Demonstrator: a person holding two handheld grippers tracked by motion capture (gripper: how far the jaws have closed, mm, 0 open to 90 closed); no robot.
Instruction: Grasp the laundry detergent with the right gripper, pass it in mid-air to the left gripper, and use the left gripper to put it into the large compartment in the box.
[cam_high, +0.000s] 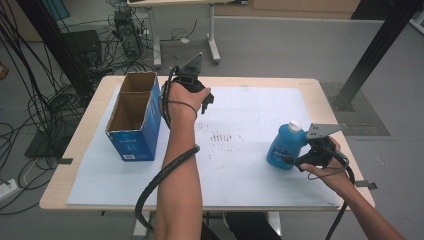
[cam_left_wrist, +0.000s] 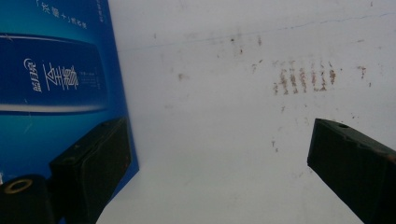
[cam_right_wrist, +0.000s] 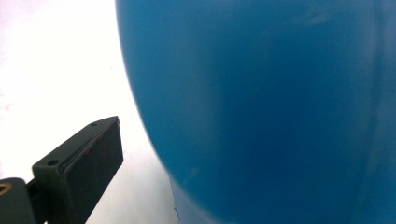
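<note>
A: Where's the blue bottle (cam_high: 284, 147)?
B: Upright at the table's (cam_high: 260, 87) right side, with the right gripper (cam_high: 300, 161) against it; jaws spread, contact probably not made.
A: And the left gripper (cam_left_wrist: 219, 154)?
B: Jaws wide apart, empty, beside the blue carton (cam_high: 134, 117)

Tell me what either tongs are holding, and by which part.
Left tongs hold nothing. Right tongs are at the blue bottle's lower body; an actual grip cannot be told.
</note>
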